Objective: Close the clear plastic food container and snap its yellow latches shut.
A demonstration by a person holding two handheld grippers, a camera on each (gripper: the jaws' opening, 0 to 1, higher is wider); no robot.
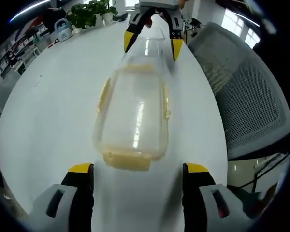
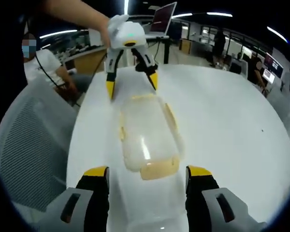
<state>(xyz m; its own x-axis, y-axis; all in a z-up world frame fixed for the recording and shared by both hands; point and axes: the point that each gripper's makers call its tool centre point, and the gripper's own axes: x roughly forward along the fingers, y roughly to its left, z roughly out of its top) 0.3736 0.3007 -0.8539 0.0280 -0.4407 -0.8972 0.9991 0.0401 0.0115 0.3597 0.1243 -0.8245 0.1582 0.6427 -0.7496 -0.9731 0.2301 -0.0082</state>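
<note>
**Facing each other across the container, both grippers spread**

Looking along my left gripper [image 1: 137, 169], I see its yellow-tipped jaws standing wide apart, holding nothing. Just ahead of them, the clear plastic food container [image 1: 134, 113] lies flat on the white table [image 1: 48, 111] with its lid on top. One yellow latch [image 1: 127, 159] at the near end points toward me; it sits between my jaws' line but apart from them. More yellow latches run along the container's long sides. At the far end, my right gripper [image 1: 153, 42] hangs over the table, jaws spread on either side of the container's end; I cannot tell whether they touch it. A grey mesh chair [image 1: 246, 101] stands beside the table, and potted plants [image 1: 89, 13] sit at the far edge.

From the right gripper view, my right gripper's [image 2: 146, 174] jaws are likewise spread and empty, the container [image 2: 147, 135] lies just ahead, and the left gripper [image 2: 132, 83] straddles the far end.
</note>
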